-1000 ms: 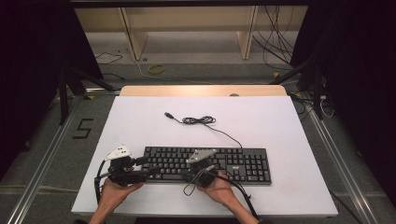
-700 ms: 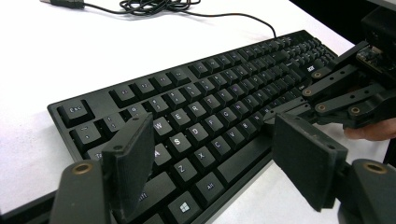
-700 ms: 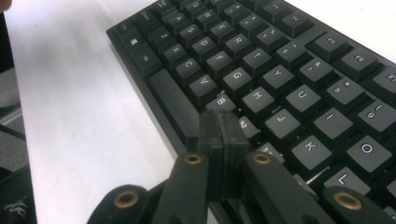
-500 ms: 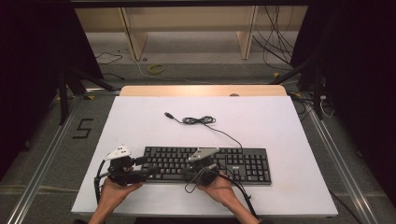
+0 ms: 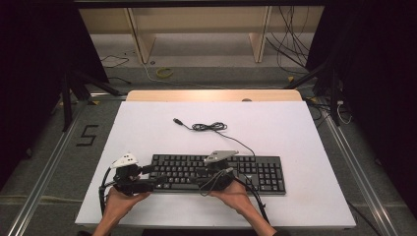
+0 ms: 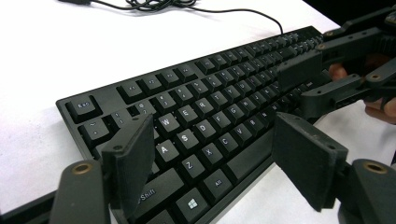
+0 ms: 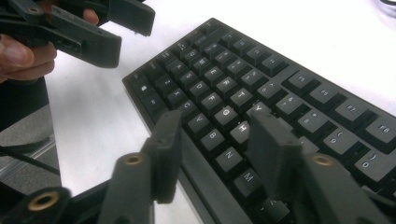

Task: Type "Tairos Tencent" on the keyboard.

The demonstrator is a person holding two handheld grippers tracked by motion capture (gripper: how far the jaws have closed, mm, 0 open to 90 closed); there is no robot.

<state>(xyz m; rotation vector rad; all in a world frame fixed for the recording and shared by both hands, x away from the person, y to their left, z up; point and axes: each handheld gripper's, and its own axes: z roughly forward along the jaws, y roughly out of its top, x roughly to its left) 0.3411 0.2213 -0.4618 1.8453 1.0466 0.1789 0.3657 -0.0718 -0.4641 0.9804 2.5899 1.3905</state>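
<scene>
Keyboard (image 5: 216, 173): flat on white desk (image 5: 275, 132).
Left tongs (image 6: 215, 163): apart, over keys.
Right tongs (image 7: 215, 140): just opened, astride keyboard's near edge, gripping nothing.

This looks like a lab recording bay: a white table (image 5: 295, 132) beyond the tools, black curtains (image 5: 34, 59) on both sides, metal floor rails (image 5: 44, 167), loose cables (image 5: 290, 44), and a taped "5" (image 5: 86, 135) left of them.

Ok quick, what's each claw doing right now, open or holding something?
Left claw: open, over the keyboard, holding nothing.
Right claw: has just been opening, nothing gripped.
</scene>
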